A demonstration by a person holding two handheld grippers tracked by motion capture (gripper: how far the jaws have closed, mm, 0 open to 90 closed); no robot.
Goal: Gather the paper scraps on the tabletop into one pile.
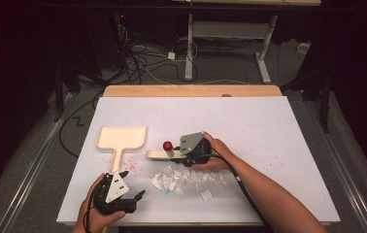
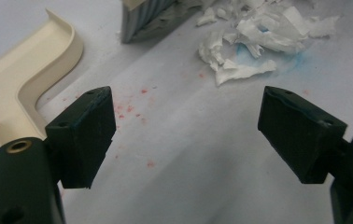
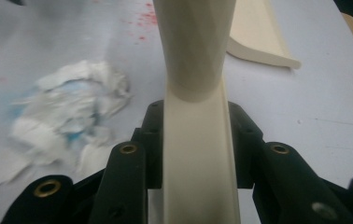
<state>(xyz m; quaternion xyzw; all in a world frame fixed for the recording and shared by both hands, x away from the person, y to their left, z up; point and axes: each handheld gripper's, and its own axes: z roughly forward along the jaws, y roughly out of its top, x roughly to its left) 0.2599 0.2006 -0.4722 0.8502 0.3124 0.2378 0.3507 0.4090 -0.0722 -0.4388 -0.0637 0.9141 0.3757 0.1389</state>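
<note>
From the high view we see the whole layout on the white paper-covered table: a cream plastic dustpan with its flat tray toward the far side and its handle pointing at us, a small red ball just beside the right gripper, and a loose heap of torn white paper scraps near the table's front edge. The right gripper view adds what the high view cannot: its two black jaws are clamped on the smooth cream handle of a brush, which runs straight up between them, with the crumpled scraps, some tinted blue, to one side. The left gripper rests near the front edge, held in the left hand, and its own view shows matte black rectangular pads spread wide with nothing between them, bare table beneath. That view also shows the grey bristles of the brush touching the scraps, the dustpan's curved raised rim, and fine red specks scattered over the paper surface.
</note>
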